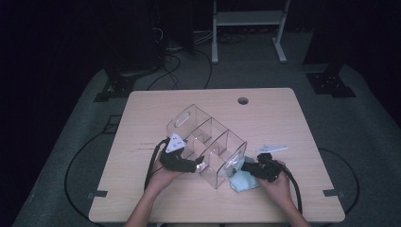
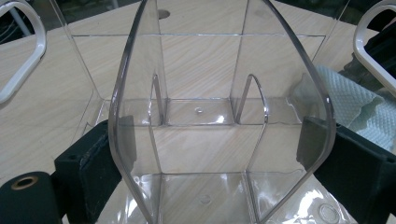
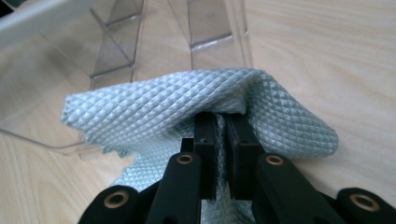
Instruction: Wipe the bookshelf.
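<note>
1. A clear plastic organizer [image 1: 208, 142] with several compartments and a white handle at each end stands on the wooden table [image 1: 142, 109], near the middle of it and a little toward the person's edge.
2. The left gripper [image 1: 182, 163] is at the near-left side of the organizer. In the left gripper view its two black jaws stand wide, one on each outer side of the curved clear walls [image 2: 224, 93], and the pads press on them, so the organizer is clamped between them.
3. The organizer looks tilted in the high view, with its open top turned away from the person; I cannot tell if all of its base rests on the table.
4. The right gripper [image 1: 257, 168] is at the near-right end of the organizer, just beside its white handle [image 1: 234, 163].
5. In the right gripper view the jaws of this gripper are pressed nearly together, and they pinch a fold of a light blue-green cloth [image 3: 187, 109] with a diamond texture.
6. The cloth [image 1: 243, 180] lies against the near-right corner of the organizer, touching its clear wall, and the lower part of it rests on the table.
7. The person's two hands come in from the near edge, one on each side of the organizer.
</note>
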A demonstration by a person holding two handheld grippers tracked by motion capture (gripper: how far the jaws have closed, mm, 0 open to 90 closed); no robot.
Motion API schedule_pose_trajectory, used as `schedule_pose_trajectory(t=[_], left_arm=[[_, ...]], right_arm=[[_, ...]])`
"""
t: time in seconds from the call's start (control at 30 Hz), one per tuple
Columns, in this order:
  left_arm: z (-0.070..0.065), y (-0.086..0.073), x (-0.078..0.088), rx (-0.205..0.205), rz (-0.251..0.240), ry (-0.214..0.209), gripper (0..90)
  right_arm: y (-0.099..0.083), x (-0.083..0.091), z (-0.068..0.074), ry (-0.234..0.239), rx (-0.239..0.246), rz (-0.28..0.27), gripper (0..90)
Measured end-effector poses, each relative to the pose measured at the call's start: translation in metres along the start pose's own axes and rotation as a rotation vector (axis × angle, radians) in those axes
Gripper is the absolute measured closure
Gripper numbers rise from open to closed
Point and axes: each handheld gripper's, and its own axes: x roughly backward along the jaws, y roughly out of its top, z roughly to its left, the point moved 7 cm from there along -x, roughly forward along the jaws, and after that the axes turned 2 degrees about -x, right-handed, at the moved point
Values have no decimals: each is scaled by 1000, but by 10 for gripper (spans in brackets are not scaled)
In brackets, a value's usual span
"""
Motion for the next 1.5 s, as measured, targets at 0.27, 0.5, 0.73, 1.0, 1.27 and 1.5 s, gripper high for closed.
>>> schedule_pose_trajectory(t=[0.27,0.5,0.73,1.0,1.27,1.5], left_arm=[[0,0,0,1,-1,0,83],[1,0,-1,4,-5,3,83],[1,0,-1,5,-4,7,83],[2,0,-1,9,-6,12,83],[1,0,-1,9,-5,19,83],[3,-1,0,8,-1,19,83]], right_arm=[[2,1,-5,-4,-26,-33,834],[14,14,-1,2,-27,-114,834],[-1,-4,2,-14,2,-23,834],[7,5,16,10,27,-80,834],[25,27,36,10,90,-174,834],[15,23,69,58,167,-141,833]])
